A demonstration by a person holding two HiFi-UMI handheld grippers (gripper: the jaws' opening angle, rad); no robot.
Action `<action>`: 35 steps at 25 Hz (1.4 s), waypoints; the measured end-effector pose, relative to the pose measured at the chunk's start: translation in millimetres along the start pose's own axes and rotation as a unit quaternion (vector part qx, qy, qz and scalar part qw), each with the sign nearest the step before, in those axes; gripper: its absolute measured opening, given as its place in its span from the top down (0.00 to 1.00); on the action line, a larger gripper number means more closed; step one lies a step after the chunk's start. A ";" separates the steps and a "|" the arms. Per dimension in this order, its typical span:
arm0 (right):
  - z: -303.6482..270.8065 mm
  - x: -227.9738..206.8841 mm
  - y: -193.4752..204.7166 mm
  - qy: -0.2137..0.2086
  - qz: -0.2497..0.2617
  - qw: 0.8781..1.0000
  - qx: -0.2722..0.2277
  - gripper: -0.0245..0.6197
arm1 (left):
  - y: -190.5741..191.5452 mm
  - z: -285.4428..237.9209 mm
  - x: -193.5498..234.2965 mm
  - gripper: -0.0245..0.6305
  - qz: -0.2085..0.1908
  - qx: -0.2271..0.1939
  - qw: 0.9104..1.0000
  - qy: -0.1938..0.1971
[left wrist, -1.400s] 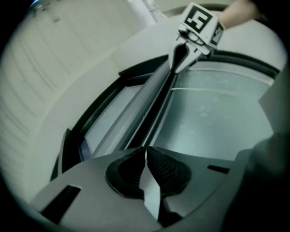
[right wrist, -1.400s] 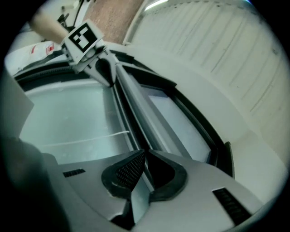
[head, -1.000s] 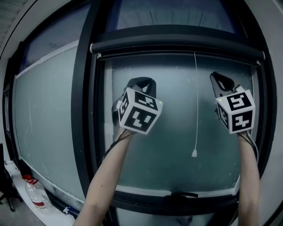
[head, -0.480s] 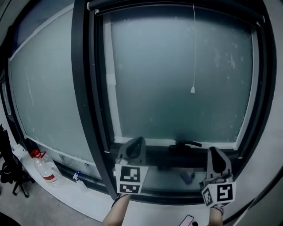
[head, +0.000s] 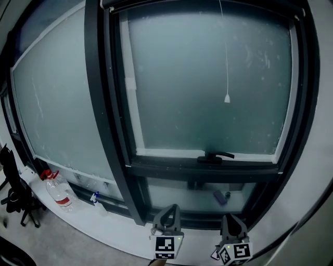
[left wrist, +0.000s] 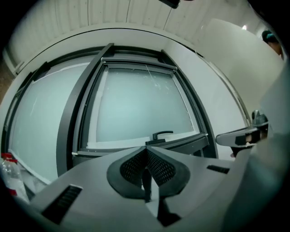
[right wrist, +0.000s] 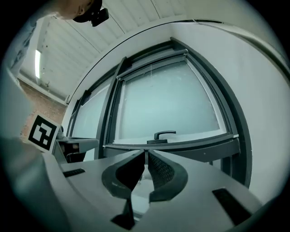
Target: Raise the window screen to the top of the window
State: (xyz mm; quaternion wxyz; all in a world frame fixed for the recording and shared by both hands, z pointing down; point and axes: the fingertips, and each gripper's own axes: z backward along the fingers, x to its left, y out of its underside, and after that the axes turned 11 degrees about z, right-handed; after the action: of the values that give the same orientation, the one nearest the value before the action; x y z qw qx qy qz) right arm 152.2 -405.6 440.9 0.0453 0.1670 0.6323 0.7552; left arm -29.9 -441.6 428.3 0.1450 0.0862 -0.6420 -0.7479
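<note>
The window has a dark frame and a frosted pane. Its screen bar sits at the very top, and a thin pull cord with a white toggle hangs down over the glass. A black handle lies on the lower sash rail. Both grippers are low, under the sash and apart from the window. My left gripper is shut and holds nothing; in the left gripper view its jaws meet below the handle. My right gripper is also shut and empty.
A water bottle with a red cap and a small spray bottle stand on the white sill at the left. A black chair is at the far left. A small dark object lies behind the lower pane.
Both grippers have dropped from high in front of the pane to the bottom edge, below the sash handle. The view now looks lower, so the screen bar has gone to the top edge.
</note>
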 end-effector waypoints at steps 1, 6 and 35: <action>-0.5 0.9 -2.4 -0.002 0.001 1.000 -0.004 0.92 | 3.4 -0.7 -8.2 0.96 -0.002 0.004 1.000 0.005; 5.0 0.1 -9.3 -0.011 0.003 1.000 -0.015 0.92 | 4.6 -2.2 -30.5 0.96 -0.007 0.015 1.000 0.019; 282.9 141.2 -74.5 0.031 0.029 0.999 0.016 0.92 | -18.0 318.3 -49.5 0.96 0.014 0.044 0.998 0.046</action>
State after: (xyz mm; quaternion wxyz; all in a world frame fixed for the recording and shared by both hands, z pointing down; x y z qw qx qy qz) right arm 96.4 -85.6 437.0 0.0010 0.1621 0.6406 0.7505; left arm -85.5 -125.3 458.8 0.1806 0.1178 -0.6680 -0.7123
